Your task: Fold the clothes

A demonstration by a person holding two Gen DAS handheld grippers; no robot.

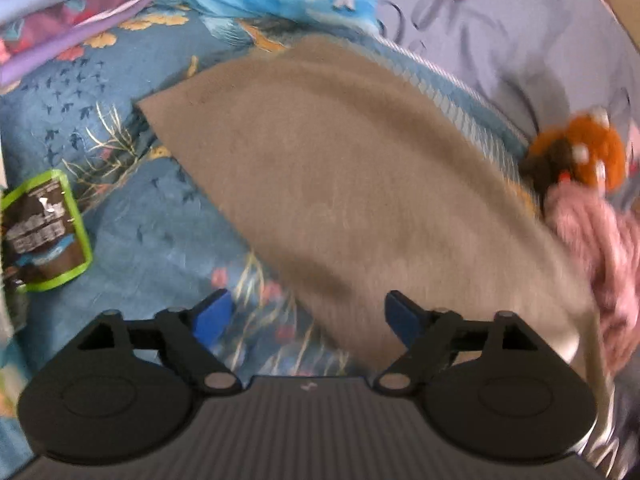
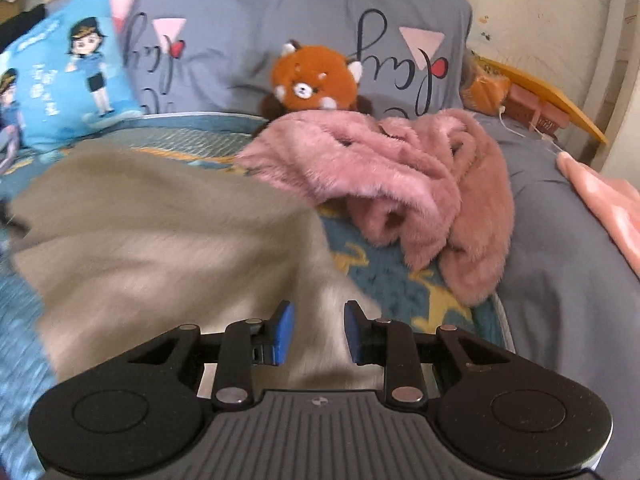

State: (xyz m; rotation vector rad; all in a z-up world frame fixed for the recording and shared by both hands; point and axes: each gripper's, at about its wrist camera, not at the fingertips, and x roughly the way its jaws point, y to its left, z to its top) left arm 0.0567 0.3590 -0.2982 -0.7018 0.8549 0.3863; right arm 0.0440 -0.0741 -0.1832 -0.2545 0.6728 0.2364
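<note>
1. The left claw [image 1: 306, 318] hangs over the bed, its 2 blue-padded fingers [image 1: 210, 316] spread wide with nothing between them.
2. Under it lies the flat taupe-grey knitted garment [image 1: 340, 184], stretched out on the blue bedspread printed with birds and flowers [image 1: 132, 224]; its near edge runs diagonally between the left claw's fingers.
3. The right claw [image 2: 318, 332] sits low over a corner of the same taupe-grey garment [image 2: 160, 240]. Its blue pads [image 2: 282, 334] stand partly apart, with fabric showing in the gap; I cannot tell whether they are pinching it, as the cloth is blurred there.
4. Just beside the garment's far edge sits a crumpled fluffy pink fleece garment [image 2: 400, 184], heaped on the bedspread.
5. Behind the pink heap, touching it, is an orange red-panda plush toy [image 2: 314, 78], propped against a grey pillow with black script and pink triangles [image 2: 240, 20].
6. A bright blue cushion printed with cartoon uniformed figures [image 2: 68, 72] leans at the head of the bed.
7. In the left wrist view, a green-edged brown snack pouch [image 1: 42, 232] lies on the bedspread, well apart from the garment.
8. A folded purple-edged quilt [image 1: 76, 12] lies in the far corner.
</note>
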